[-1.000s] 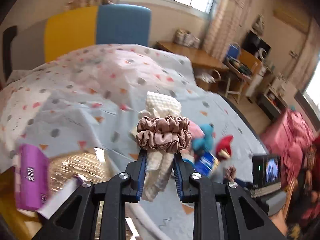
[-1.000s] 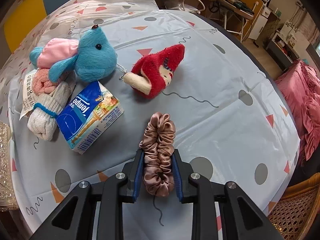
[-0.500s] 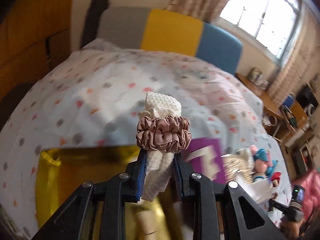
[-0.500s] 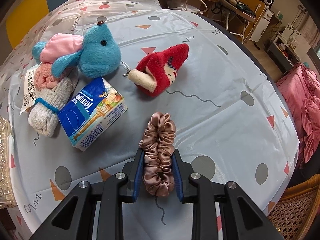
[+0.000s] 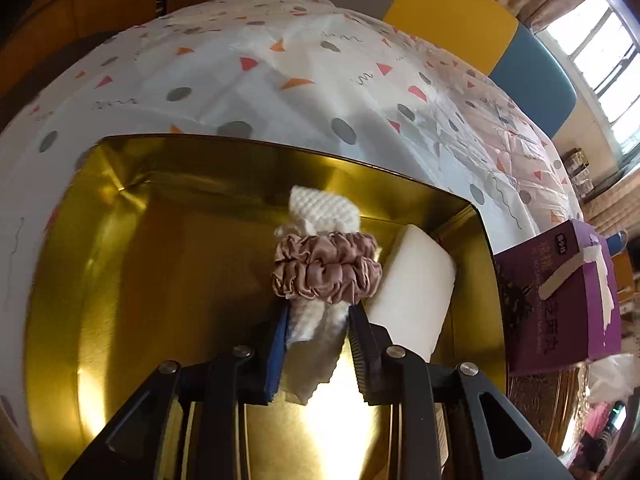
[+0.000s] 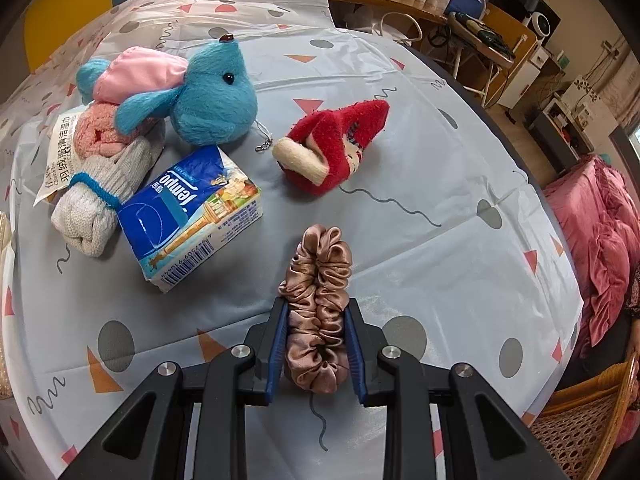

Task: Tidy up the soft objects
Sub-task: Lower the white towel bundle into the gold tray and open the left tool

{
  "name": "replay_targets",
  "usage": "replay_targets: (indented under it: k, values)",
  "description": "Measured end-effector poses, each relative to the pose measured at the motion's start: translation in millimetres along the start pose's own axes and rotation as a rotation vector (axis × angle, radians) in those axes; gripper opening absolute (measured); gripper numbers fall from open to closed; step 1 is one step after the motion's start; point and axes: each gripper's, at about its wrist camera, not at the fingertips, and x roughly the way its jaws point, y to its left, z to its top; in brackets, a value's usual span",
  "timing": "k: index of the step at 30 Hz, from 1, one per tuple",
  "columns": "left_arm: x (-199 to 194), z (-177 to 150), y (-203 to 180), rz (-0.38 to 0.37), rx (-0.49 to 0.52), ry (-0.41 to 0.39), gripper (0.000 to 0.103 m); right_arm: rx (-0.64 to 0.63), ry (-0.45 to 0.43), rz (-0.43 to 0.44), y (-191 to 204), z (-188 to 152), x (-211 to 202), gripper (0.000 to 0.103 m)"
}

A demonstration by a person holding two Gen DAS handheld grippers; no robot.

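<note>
My left gripper (image 5: pixel 318 322) is shut on a white waffle cloth (image 5: pixel 324 212) bound by a pink-brown scrunchie (image 5: pixel 326 272). It holds the bundle over the inside of a gold tin box (image 5: pixel 132 248). A white soft pack (image 5: pixel 408 292) lies in the box at the right. My right gripper (image 6: pixel 316 326) is shut on a second pink-brown scrunchie (image 6: pixel 318 292) just above the table. On the table beyond lie a blue plush toy (image 6: pixel 208 92), a red plush slipper (image 6: pixel 336 148), a Tempo tissue pack (image 6: pixel 192 216) and rolled grey socks (image 6: pixel 100 192).
A purple tissue box (image 5: pixel 560 296) stands right of the gold box. The patterned tablecloth (image 6: pixel 440 208) covers the round table. A wicker chair (image 6: pixel 580 420) is at the near right. A yellow and blue chair back (image 5: pixel 480 36) stands behind the table.
My left gripper swung left and down with the cloth bundle, from over the table to inside the gold box. My right gripper moved slightly closer to the toys, scrunchie held.
</note>
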Motion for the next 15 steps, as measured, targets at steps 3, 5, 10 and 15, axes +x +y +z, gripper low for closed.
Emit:
replay_targets:
  k: [3, 5, 10, 15]
  values:
    - [0, 5, -7, -0.008, -0.008, -0.021, 0.059, -0.010, -0.003, -0.007, 5, -1, -2, 0.027]
    - [-8, 2, -9, 0.022, 0.002, -0.065, 0.069, -0.013, -0.003, -0.008, 6, -1, -3, 0.027]
    - [-29, -11, -8, 0.072, 0.049, -0.117, 0.071, -0.020, -0.005, -0.011, 8, -1, -4, 0.026]
    - [-57, -42, -8, 0.151, 0.108, -0.200, 0.076, -0.011, -0.003, -0.001, 5, 1, -3, 0.025]
